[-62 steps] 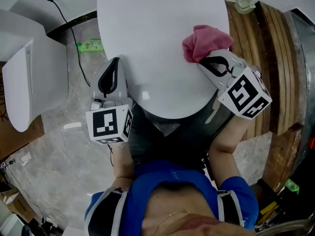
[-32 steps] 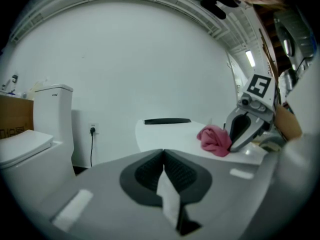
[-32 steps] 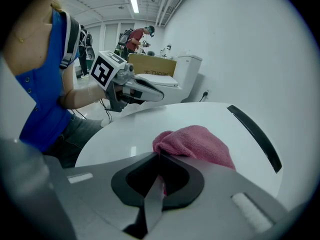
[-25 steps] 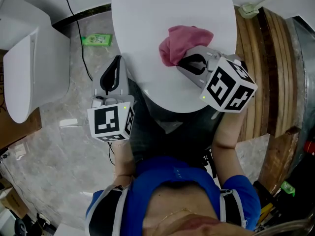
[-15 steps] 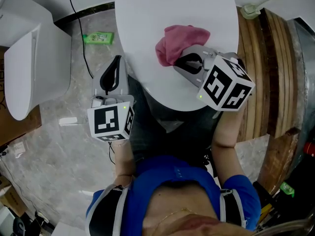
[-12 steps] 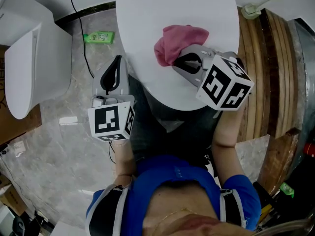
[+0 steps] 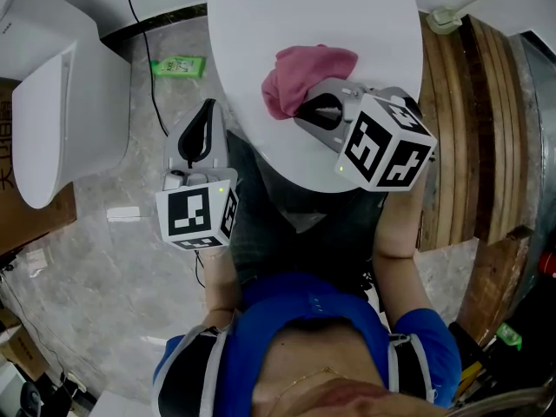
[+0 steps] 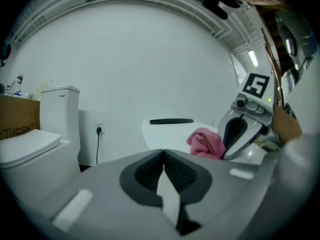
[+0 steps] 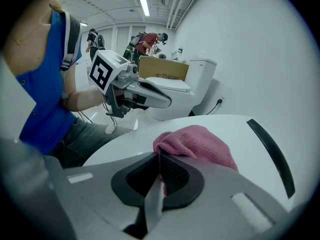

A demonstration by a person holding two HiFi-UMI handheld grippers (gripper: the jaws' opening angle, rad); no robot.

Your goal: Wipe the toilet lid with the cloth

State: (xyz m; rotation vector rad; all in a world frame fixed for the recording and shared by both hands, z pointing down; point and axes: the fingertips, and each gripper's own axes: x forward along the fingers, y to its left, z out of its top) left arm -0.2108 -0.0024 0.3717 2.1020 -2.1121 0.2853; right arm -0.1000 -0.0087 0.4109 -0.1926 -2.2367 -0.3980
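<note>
A pink cloth (image 7: 300, 75) lies bunched on the white toilet lid (image 7: 287, 7), near its front right part. My right gripper (image 7: 306, 109) is shut on the cloth's near edge; the cloth (image 9: 200, 144) spreads on the lid (image 9: 250, 164) just beyond the jaws in the right gripper view. My left gripper (image 7: 202, 120) hangs beside the lid's left front edge, off the lid, shut with nothing between its jaws. In the left gripper view the cloth (image 8: 206, 142) and the right gripper (image 8: 245, 129) show to the right, on the lid (image 8: 165, 131).
A second white toilet (image 7: 61, 102) stands at the left, with a black cable (image 7: 143, 59) on the floor between. A green packet (image 7: 176, 65) lies on the marble floor. Wooden slats (image 7: 469, 120) run along the right. People stand far off in the right gripper view (image 9: 150, 41).
My right gripper has dragged the pink cloth leftward and a little toward me across the lid. The left gripper has stayed where it was.
</note>
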